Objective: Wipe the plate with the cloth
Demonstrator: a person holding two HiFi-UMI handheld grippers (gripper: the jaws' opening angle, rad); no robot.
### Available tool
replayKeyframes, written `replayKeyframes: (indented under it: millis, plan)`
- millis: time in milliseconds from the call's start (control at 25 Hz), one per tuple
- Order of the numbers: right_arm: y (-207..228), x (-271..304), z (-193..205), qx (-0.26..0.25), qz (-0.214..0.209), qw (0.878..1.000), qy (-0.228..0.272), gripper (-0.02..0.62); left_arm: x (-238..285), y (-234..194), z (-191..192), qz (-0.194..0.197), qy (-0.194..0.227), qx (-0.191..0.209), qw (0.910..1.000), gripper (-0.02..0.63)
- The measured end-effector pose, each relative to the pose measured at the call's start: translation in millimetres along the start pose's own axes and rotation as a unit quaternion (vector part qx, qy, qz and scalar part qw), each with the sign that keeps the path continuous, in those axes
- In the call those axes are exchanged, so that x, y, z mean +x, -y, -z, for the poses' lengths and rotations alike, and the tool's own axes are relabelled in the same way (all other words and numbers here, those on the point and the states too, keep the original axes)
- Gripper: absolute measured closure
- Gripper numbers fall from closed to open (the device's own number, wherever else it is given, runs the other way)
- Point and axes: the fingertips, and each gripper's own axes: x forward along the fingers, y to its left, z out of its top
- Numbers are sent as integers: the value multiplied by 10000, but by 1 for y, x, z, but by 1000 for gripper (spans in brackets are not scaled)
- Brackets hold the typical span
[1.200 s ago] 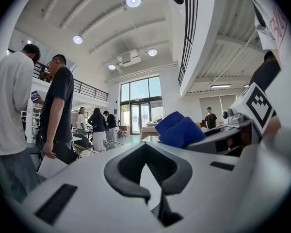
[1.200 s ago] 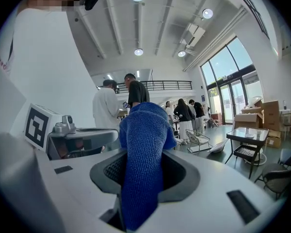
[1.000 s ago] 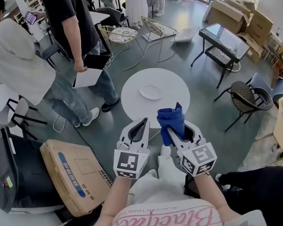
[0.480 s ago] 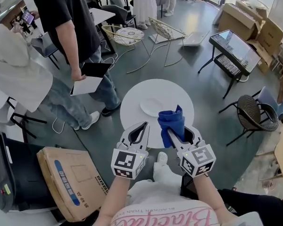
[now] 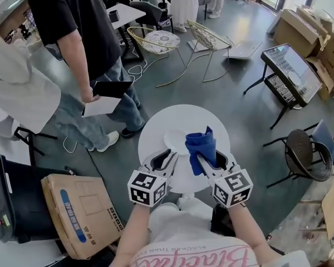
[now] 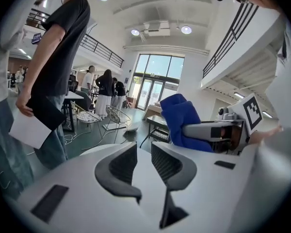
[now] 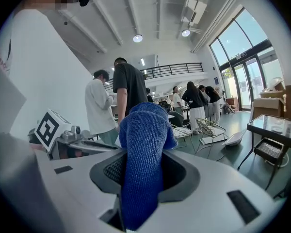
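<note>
A white plate (image 5: 171,140) lies on the round white table (image 5: 181,118), partly hidden behind the blue cloth (image 5: 199,143). My right gripper (image 5: 207,157) is shut on the cloth, which sticks up out of its jaws (image 7: 144,130) over the table's near edge. Left of it, my left gripper (image 5: 167,157) hovers just short of the plate. Its jaws have just been opening and stand a little apart, with nothing between them (image 6: 144,154). The left gripper view also shows the cloth (image 6: 182,118) at its right.
Two people (image 5: 72,38) stand left of the table, one holding a tablet. A cardboard box (image 5: 80,213) lies on the floor at the lower left. Wire chairs (image 5: 156,40) stand beyond the table, a glass-topped stand (image 5: 289,65) and a black chair (image 5: 303,154) to the right.
Both grippers have come forward and lower, over the table's near edge, and the table now sits closer. The left jaws, shut before, now stand slightly apart. The cloth stays in the right gripper.
</note>
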Motion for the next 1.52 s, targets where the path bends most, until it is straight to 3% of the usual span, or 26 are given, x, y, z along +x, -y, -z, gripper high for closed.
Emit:
replayKeyframes:
  millis: [120,320,480,680,840,1080,1320,1520]
  plan:
    - [14,15,7,70,-23,9999,-120,445,14,-15,6,-142,-101,-147,9997,511]
    - [31,36,26,283,-8,9988,-406,445,40,-48,37,-390,-474,-838,9946,469]
    - [39,58,44,281,-1,9975,-647,445,65,-76,74,-349,-881,-1532,9836,471]
    - [35,77,69,371,12,9946,-964,445,85,-109,136,-501,-1562,-1821,9695,471]
    - [35,86,79,462,30,9932,-1067,445,100,-128,169,-557,-1888,-2270,9538,472]
    - [41,95,95,584,132,9904,-1245,445,126,-150,190,-524,-1825,-3329,9237,472]
    - [49,102,102,569,181,9888,-1365,445,142,-166,198,-504,-1693,-3953,9014,472]
    - [51,103,106,604,248,9879,-1407,445,152,-166,201,-296,-1550,-4312,8884,495]
